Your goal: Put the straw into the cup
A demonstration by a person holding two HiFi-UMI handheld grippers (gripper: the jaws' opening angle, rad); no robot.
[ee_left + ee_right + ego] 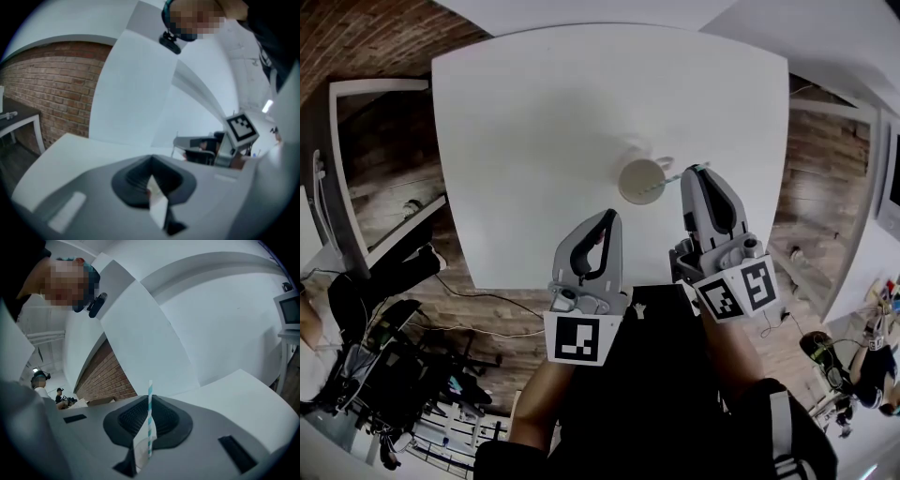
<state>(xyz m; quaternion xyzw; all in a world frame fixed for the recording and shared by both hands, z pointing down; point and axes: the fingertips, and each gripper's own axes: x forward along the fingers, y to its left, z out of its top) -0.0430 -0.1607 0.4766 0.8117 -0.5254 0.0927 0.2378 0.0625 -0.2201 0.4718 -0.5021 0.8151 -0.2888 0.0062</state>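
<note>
A white paper cup (639, 180) stands on the white table (525, 131), near its front edge. A thin teal-and-white striped straw (668, 179) slants from my right gripper (694, 172) down to the cup's right rim; its lower end lies over the cup's opening. The right gripper view shows the straw (150, 401) upright between the closed jaws of the right gripper (147, 425). My left gripper (608, 218) hovers just in front of the cup and to its left, jaws together, with nothing seen in them. In the left gripper view the left gripper (153, 182) shows only a pale sliver at the seam.
The table's front edge (581, 284) runs just under both grippers. Brick flooring (441, 319) lies beyond it, with dark equipment and cables (375, 356) at the lower left. White frames (356, 169) stand left of the table.
</note>
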